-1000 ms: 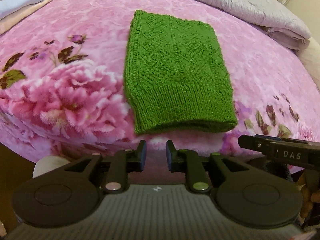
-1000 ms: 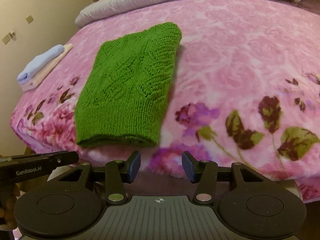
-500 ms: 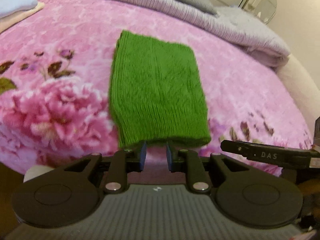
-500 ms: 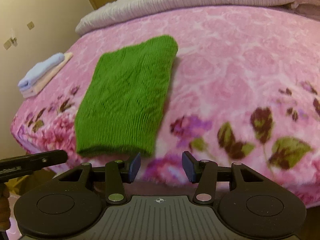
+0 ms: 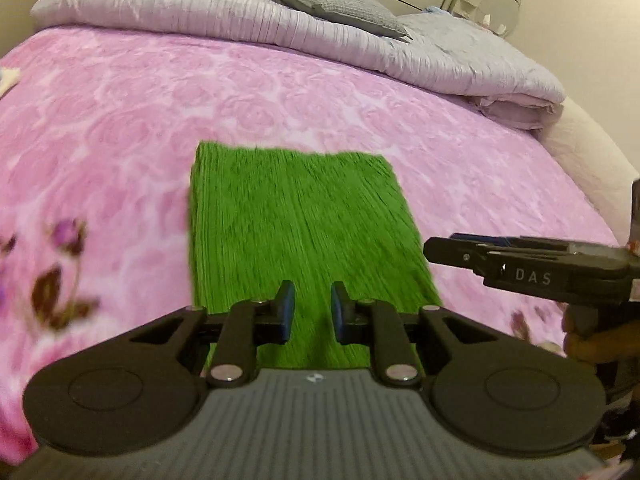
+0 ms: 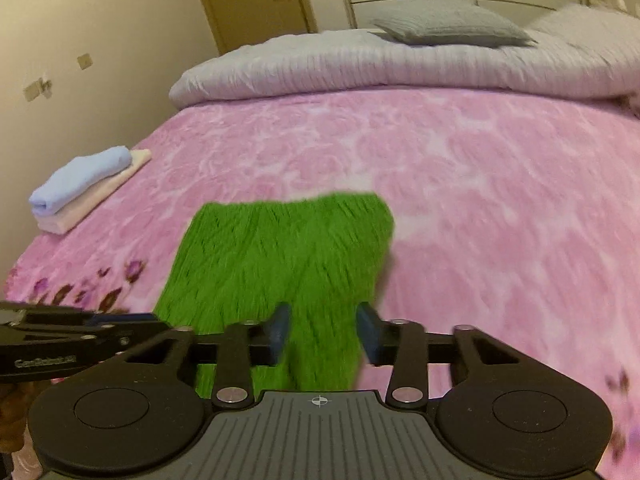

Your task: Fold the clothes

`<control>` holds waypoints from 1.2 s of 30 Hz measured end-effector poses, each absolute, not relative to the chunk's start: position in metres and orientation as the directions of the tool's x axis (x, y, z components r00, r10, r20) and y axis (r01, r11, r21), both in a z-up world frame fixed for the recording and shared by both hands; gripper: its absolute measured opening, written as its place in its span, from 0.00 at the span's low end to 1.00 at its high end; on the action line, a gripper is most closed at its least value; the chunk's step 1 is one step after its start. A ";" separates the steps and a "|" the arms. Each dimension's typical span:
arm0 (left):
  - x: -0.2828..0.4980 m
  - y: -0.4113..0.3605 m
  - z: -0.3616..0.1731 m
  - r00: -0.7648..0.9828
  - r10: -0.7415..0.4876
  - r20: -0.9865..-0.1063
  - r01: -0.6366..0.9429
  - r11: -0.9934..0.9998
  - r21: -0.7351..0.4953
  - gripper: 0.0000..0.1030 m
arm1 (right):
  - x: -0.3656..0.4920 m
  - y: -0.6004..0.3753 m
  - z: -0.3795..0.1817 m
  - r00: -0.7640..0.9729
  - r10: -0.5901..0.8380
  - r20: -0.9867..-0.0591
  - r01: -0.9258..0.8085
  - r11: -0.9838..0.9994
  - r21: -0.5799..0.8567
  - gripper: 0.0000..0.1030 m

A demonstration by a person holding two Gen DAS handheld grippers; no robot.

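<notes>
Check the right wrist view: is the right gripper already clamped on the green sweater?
No, the right gripper has its jaws apart, with the green sweater showing through the gap and nothing pinched.

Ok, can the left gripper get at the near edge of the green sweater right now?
Probably yes. The left gripper is open, right over the near end of the green sweater, which lies flat on the pink blanket. The right gripper is beside it, not across its path.
</notes>
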State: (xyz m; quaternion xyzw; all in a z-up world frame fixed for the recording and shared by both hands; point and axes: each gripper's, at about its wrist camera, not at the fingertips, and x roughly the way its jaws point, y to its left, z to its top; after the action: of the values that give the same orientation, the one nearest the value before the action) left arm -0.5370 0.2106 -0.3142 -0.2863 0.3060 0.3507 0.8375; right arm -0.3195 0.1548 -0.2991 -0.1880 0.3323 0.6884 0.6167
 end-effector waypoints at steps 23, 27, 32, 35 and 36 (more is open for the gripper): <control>-0.557 0.330 -0.336 0.541 0.414 -0.732 -0.804 0.511 -0.305 0.22 | -0.260 0.238 -0.326 -0.161 0.704 -0.691 -0.917 0.152 0.368 0.36; -0.558 0.342 -0.347 0.616 0.360 -0.701 -0.765 0.485 -0.424 0.21 | -0.260 0.250 -0.331 -0.183 0.702 -0.688 -0.919 0.125 0.373 0.36; -0.566 0.341 -0.349 0.656 0.395 -0.643 -0.746 0.469 -0.473 0.07 | -0.270 0.262 -0.334 -0.196 0.701 -0.686 -0.932 0.084 0.352 0.35; -0.572 0.337 -0.349 0.641 0.434 -0.633 -0.761 0.464 -0.453 0.06 | -0.274 0.264 -0.337 -0.212 0.706 -0.675 -0.933 0.058 0.354 0.35; -0.574 0.336 -0.351 0.636 0.444 -0.632 -0.767 0.458 -0.449 0.06 | -0.277 0.266 -0.339 -0.208 0.705 -0.678 -0.938 0.052 0.341 0.34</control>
State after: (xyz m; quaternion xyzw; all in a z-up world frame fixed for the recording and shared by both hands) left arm -0.5744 0.3359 -0.3505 -0.3693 0.2186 0.3667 0.8254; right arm -0.2767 0.2657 -0.3391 -0.1497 0.3901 0.6721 0.6113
